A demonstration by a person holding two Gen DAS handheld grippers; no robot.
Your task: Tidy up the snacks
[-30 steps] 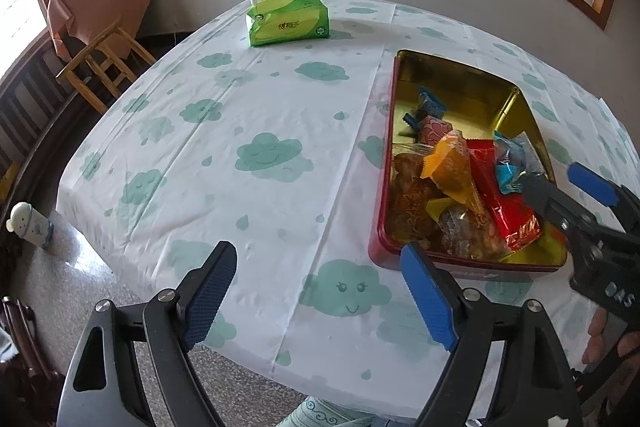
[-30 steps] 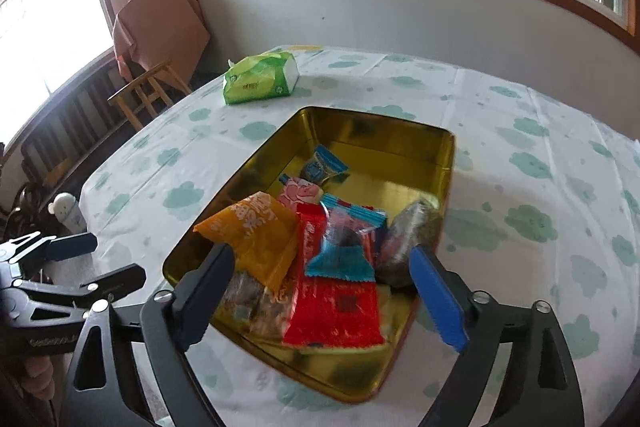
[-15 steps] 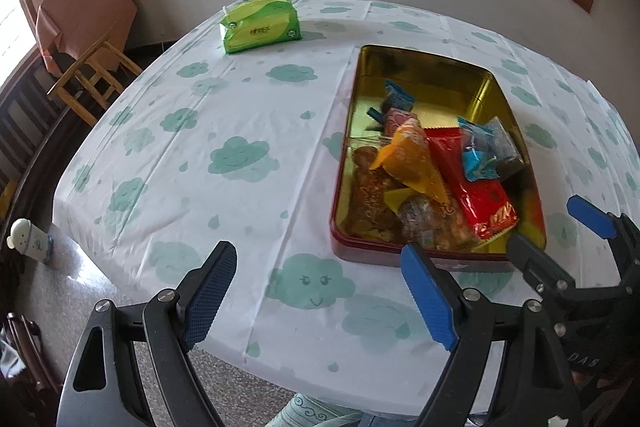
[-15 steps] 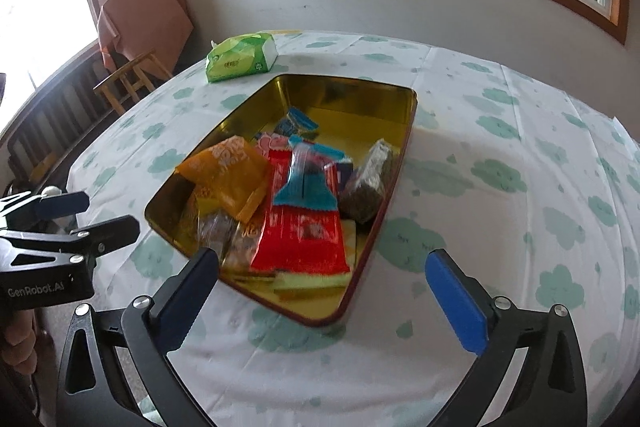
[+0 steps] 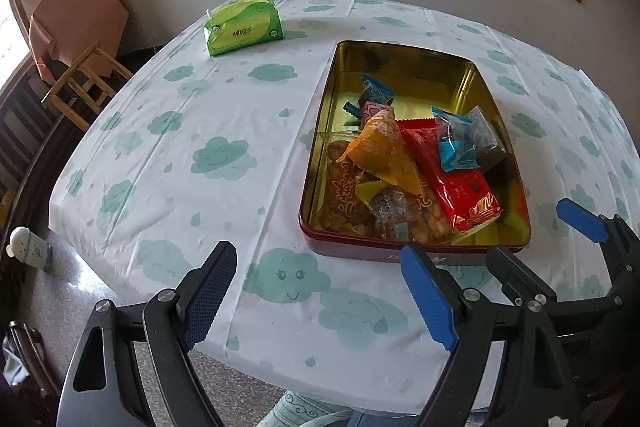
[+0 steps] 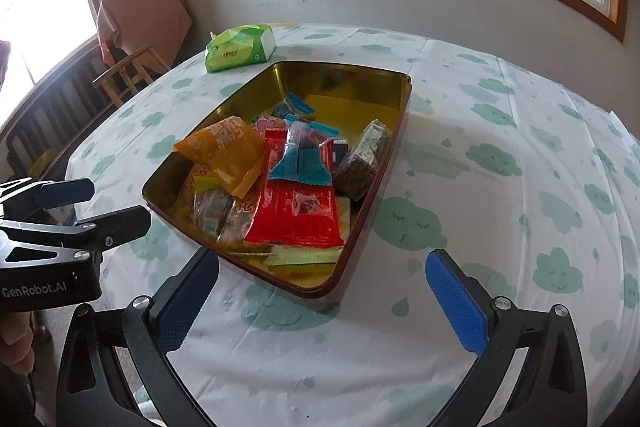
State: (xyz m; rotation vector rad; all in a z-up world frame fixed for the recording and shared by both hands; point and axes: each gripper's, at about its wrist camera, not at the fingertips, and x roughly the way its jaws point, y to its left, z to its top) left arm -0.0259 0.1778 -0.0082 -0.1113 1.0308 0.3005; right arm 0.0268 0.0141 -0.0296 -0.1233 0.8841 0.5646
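A gold tin with red outer walls (image 5: 404, 53) (image 6: 394, 131) sits on the cloud-print tablecloth and holds several snack packets: an orange bag (image 5: 380, 151) (image 6: 224, 151), a red packet (image 5: 452, 179) (image 6: 296, 215), a blue-ended packet (image 5: 456, 143) (image 6: 302, 163) and a dark clear-wrapped bar (image 6: 364, 159). My left gripper (image 5: 320, 295) is open and empty near the table's front edge, left of the tin's near end. My right gripper (image 6: 320, 303) is open and empty in front of the tin's near corner. Each gripper shows in the other's view.
A green tissue pack (image 5: 242, 25) (image 6: 240, 47) lies at the far side of the table (image 5: 180, 131). A wooden chair with an orange cloth (image 5: 76, 39) stands by the wall at the left. A small white bottle (image 5: 28, 247) stands on the floor.
Both grippers have pulled back from the tin toward the table's front edge. The right gripper, which was over the snacks, now sits in front of the tin.
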